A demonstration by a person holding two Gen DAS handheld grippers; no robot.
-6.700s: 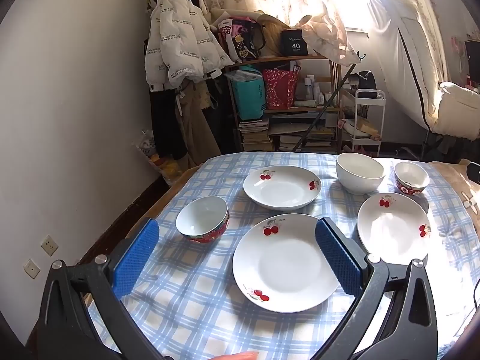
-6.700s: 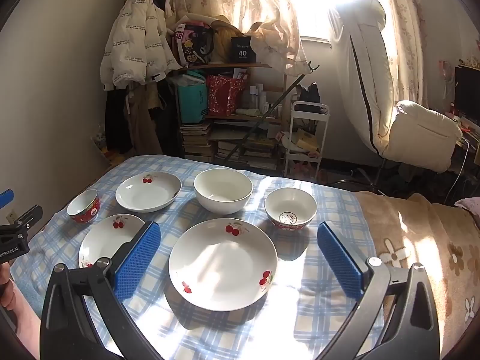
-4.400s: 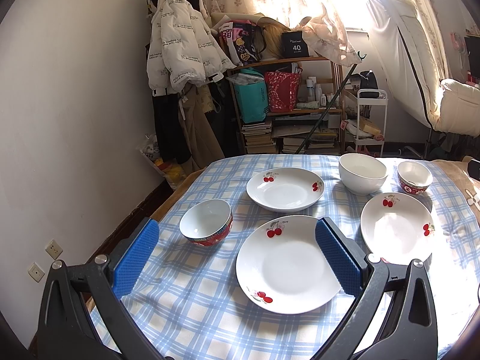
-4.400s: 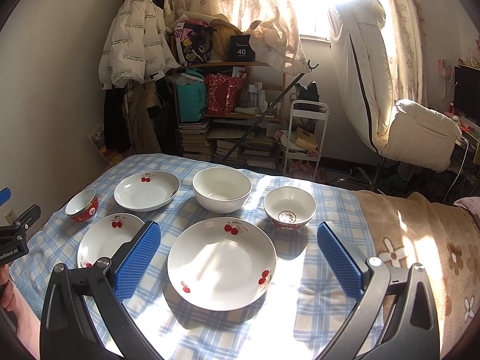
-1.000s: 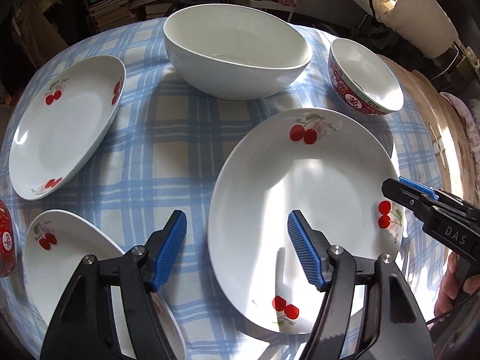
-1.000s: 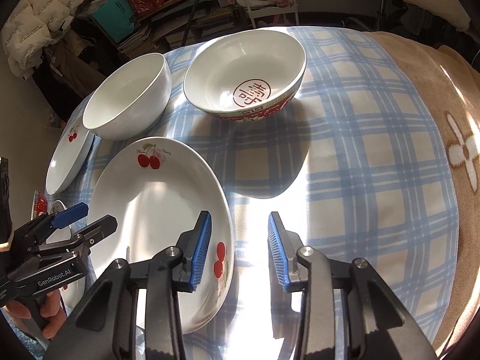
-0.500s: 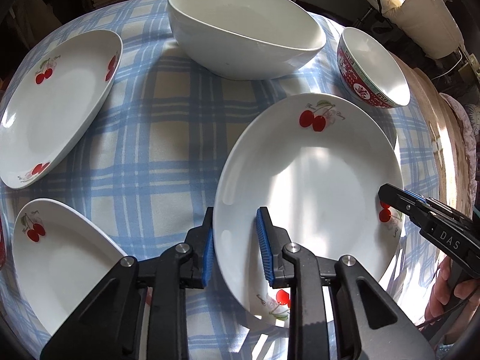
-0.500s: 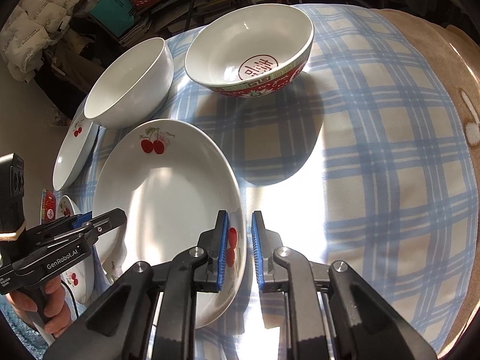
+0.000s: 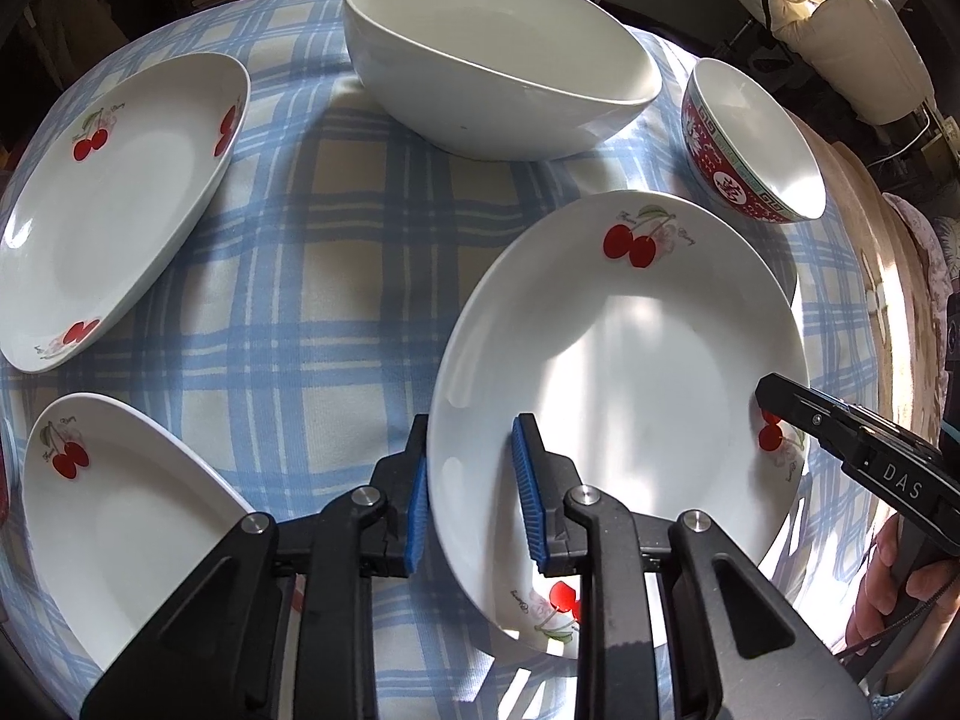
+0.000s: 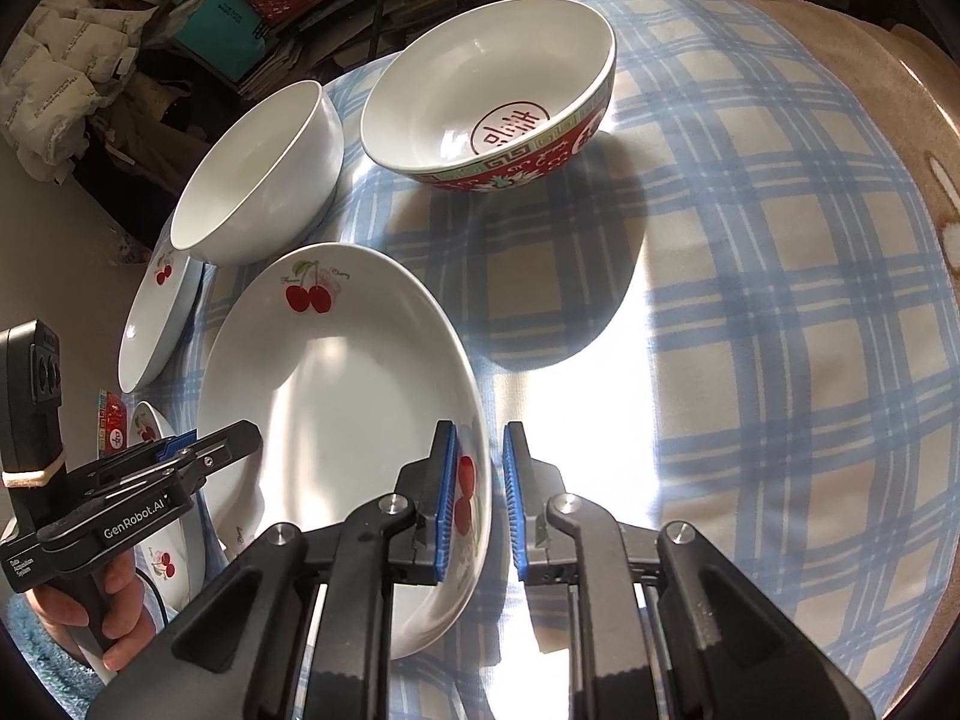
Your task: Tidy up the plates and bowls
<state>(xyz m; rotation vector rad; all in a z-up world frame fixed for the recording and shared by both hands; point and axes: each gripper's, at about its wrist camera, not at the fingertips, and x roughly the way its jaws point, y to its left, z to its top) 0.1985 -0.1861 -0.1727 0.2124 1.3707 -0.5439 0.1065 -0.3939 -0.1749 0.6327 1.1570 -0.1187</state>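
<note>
Covering tbl: blue-check cloth [image 9: 336, 276]

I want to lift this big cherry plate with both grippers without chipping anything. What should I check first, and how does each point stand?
1. Left gripper straddles the near-left rim of the cherry plate, just closed onto it: ok.
2. Right gripper straddles the opposite rim, just closed onto it: ok.
3. Pads gripping firmly enough to lift: cannot tell.
4. Plate clear of the white bowl and the red bowl: ok.
5. Plate carries nothing: ok.
6. Neighbouring plate at the left gripper's side, close: cannot tell.
</note>
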